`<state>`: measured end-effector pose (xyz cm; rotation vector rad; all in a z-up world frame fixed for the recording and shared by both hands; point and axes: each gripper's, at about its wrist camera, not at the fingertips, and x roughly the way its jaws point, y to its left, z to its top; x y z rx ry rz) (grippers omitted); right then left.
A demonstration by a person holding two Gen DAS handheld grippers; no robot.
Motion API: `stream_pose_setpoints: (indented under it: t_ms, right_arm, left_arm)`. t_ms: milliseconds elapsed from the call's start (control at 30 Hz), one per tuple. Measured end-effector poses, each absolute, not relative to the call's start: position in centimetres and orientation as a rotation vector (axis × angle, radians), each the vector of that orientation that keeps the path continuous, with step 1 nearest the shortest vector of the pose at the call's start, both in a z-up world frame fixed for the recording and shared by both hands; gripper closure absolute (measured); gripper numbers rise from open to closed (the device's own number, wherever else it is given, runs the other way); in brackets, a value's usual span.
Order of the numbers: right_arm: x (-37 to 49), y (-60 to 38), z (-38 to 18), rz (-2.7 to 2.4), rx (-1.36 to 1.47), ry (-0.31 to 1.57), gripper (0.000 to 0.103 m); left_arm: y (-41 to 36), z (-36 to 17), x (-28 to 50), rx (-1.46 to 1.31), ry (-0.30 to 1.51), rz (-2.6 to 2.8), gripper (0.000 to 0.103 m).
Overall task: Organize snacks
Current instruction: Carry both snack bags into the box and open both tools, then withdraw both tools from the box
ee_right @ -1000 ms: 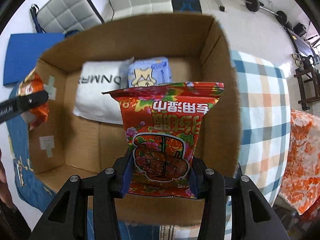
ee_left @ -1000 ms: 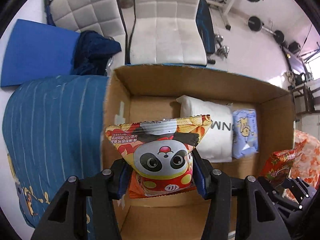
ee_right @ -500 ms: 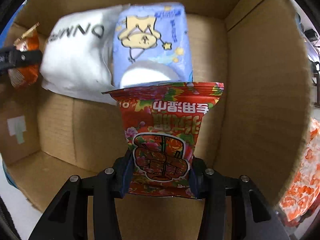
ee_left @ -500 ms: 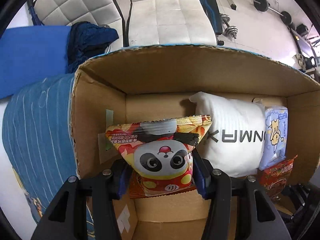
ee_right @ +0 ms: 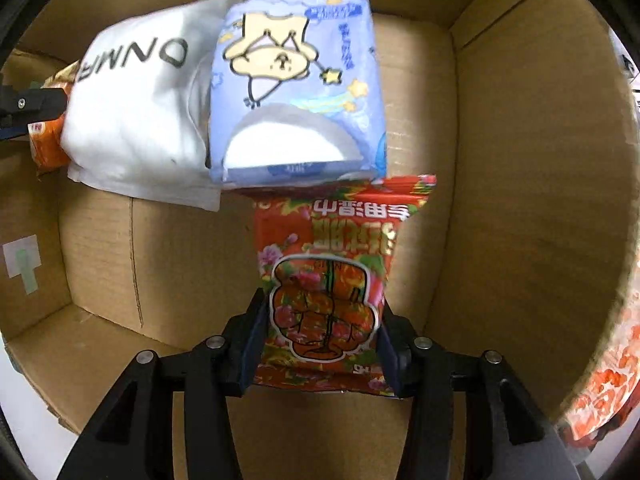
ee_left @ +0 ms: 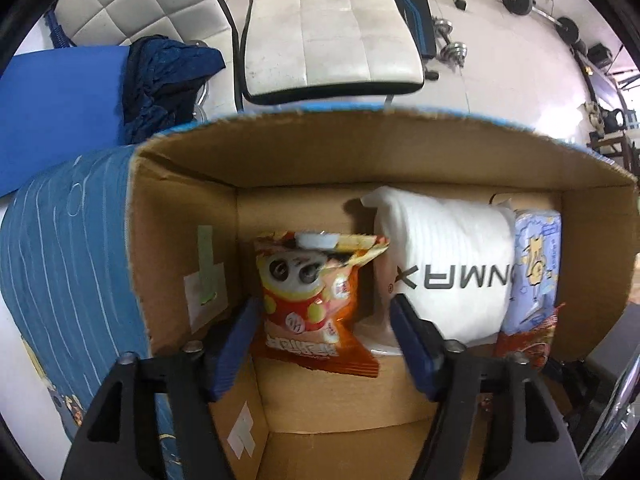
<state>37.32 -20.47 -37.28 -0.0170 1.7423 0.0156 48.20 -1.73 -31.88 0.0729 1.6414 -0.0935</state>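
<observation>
While my left gripper (ee_left: 324, 332) hangs inside the cardboard box (ee_left: 180, 248) with its fingers spread wide, the panda snack bag (ee_left: 316, 300) sits between them untouched, gaps showing on both sides. That bag stands on the box floor near the left wall, its long axis running straight away from the fingers, top seal farthest from me and leaning toward the white pouch (ee_left: 444, 272). I judge it set down, so that hand only needs to back out along the same line without catching the bag's lower edge.

My right gripper (ee_right: 320, 336) is clamped on the red floral snack bag (ee_right: 332, 276), both pads pressed against the lower half of the pack. Its long axis also points straight ahead from the fingers, and its far seal touches, or sits just under, the near edge of the blue cartoon tissue pack (ee_right: 296, 88), which lies beside the white pouch. Bare box floor shows to the right of the red bag, toward the right wall, and to its left. The right hand is the one carrying work now; I would lower the bag flat before letting go, since pushing forward would shove the tissue pack.
</observation>
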Motion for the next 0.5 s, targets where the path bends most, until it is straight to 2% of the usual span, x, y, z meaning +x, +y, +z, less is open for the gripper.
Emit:
stream_pose_setpoints:
  t_ms: [133, 167, 233, 300, 400, 500]
  right_arm:
    - [37.3, -20.4, -35.4, 0.019, 0.003, 1.698, 0.040]
    - [37.2, -20.3, -34.8, 0.021, 0.010, 1.685, 0.037]
    - [37.2, -20.1, -33.9, 0.024, 0.021, 1.661, 0.033]
    - [37.1, -19.8, -32.6, 0.021, 0.021, 1.636, 0.032]
    - [36.8, -19.4, -30.9, 0.021, 0.016, 1.597, 0.022]
    - [36.2, -18.9, -28.9, 0.022, 0.034, 1.550, 0.013]
  left_arm:
    - [-1.4, -30.4, 48.0, 0.056, 1.603, -0.091, 0.031]
    - [-1.4, -30.0, 47.8, 0.055, 1.594, -0.092, 0.029]
    - [-1.3, -29.1, 47.4, 0.045, 1.577, -0.094, 0.013]
    - [-1.2, -28.1, 46.9, 0.037, 1.558, -0.098, 0.012]
    - [-1.2, -26.7, 45.9, 0.030, 1.525, -0.097, 0.001]
    - [-1.0, -25.1, 44.3, 0.015, 1.482, -0.100, 0.001]
